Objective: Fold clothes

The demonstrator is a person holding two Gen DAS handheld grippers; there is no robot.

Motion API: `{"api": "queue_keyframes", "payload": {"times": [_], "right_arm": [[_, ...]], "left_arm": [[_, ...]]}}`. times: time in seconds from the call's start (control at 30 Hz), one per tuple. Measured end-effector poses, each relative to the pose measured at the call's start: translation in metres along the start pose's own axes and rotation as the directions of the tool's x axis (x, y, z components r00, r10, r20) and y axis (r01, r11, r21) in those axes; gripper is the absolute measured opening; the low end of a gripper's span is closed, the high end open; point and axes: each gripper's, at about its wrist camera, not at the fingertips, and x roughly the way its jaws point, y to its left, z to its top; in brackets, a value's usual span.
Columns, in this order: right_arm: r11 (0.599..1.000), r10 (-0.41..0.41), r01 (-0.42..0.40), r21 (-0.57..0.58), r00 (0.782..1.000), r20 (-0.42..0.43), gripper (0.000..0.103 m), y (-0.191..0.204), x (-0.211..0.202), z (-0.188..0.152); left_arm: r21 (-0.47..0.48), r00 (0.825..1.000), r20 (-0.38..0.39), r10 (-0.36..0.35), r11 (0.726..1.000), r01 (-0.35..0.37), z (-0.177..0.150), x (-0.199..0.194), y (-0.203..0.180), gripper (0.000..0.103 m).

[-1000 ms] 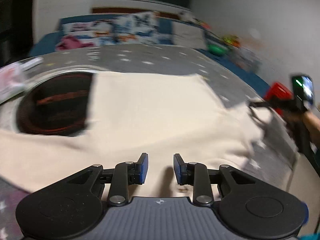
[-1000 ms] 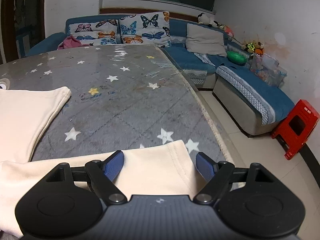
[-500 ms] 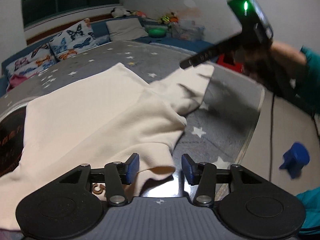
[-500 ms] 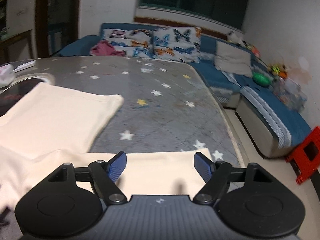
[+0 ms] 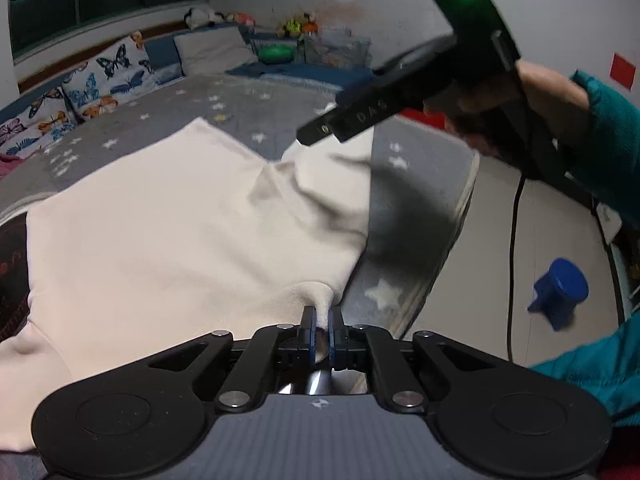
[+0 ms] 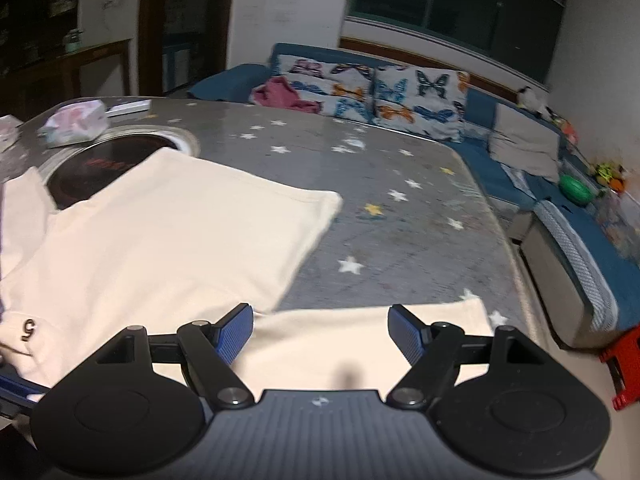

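I see a white-walled room at night, with a dark window (image 6: 456, 4) high on the far wall and a blue corner sofa (image 6: 516, 168) running beneath it and along the right side, carrying butterfly-print cushions (image 6: 376, 88), a grey cushion (image 6: 524, 144) and a pink cloth (image 6: 284, 94) bundled at one end. In front of the sofa stands the large worktop (image 6: 400, 240), covered in grey quilted fabric with white and yellow stars under what looks like a clear sheet, with a round dark inset (image 6: 104, 164) ringed in metal toward its far left. The cream garment (image 5: 168, 232) lies spread over the near half of the worktop, one corner overlapping that dark inset and one sleeve (image 6: 360, 344) reaching toward the worktop's right edge. My left tongs (image 5: 321, 326) are pinched nearly together on a small gathered fold at the garment's edge, close to the worktop's edge. My right tongs (image 6: 321, 334) are spread wide and hold nothing, hanging over the sleeve; from the left wrist view the right unit sits above the garment with its green light on. A pale crumpled packet (image 6: 76, 124) rests at the worktop's far left. On the pale floor there is a red stool (image 6: 624, 364) beside the sofa and a blue stool (image 5: 560, 292) off the worktop's near side. A green bowl (image 6: 576, 190) sits on the sofa among small toys.
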Motion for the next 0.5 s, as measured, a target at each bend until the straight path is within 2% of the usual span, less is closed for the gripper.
{"api": "queue_keyframes", "payload": {"times": [0.13,0.2,0.3,0.43,0.5], "right_arm": [[0.998,0.054,-0.054,-0.039,0.999,-0.003,0.075,0.02,0.004,0.0],[0.995,0.084,-0.084,-0.052,0.996,-0.006,0.071,0.028,0.006,0.002],[0.989,0.131,-0.131,-0.063,0.991,-0.007,0.06,0.038,0.009,0.005],[0.98,0.186,-0.186,-0.074,0.983,0.001,0.051,0.051,0.014,0.012],[0.974,0.21,-0.21,-0.084,0.978,-0.003,0.05,0.057,0.017,0.015]], "left_arm": [[0.005,0.999,0.035,-0.034,0.999,0.034,0.004,-0.013,0.005,0.01],[0.004,0.997,0.077,-0.019,1.0,0.018,0.008,-0.024,0.01,0.012],[-0.042,0.992,0.12,0.046,0.998,-0.041,0.011,-0.033,0.027,0.012],[-0.13,0.988,0.086,0.129,0.985,-0.117,0.008,-0.021,0.056,0.012],[-0.145,0.99,0.057,0.126,0.982,-0.117,0.004,-0.013,0.06,0.012]]}}
